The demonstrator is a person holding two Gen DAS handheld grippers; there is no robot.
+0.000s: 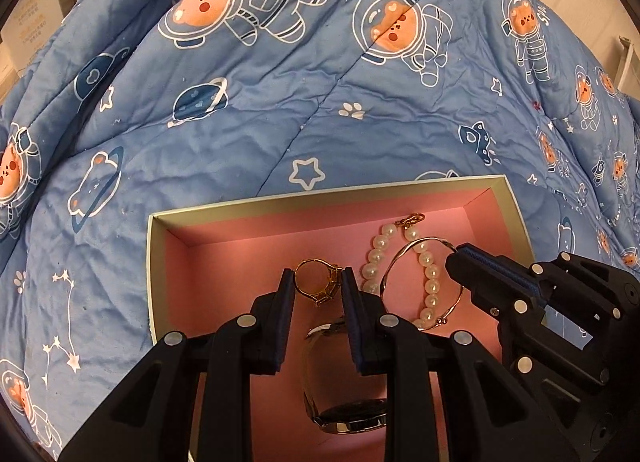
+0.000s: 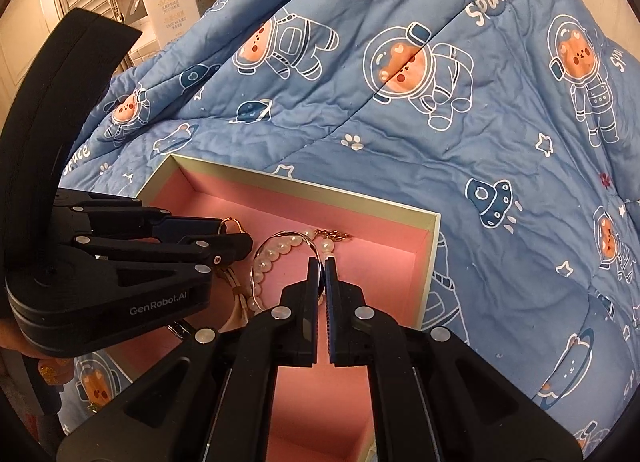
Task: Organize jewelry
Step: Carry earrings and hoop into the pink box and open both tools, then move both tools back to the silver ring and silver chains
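1. Left claw (image 1: 318, 282): gripping a gold ring (image 1: 316, 280) between its pads, low centre of the left wrist view, above the box floor.
2. Right claw (image 2: 320, 266): clenching on the thin gold bangle (image 1: 404, 250), right of the ring.
3. Pearl bracelet (image 1: 430, 282): lying inside the pink-lined box (image 1: 240, 234), under the bangle.
4. Wristwatch (image 1: 348, 418): lying in the box at the lower frame edge.
5. Box: sitting on a blue astronaut-print quilt (image 1: 280, 102).
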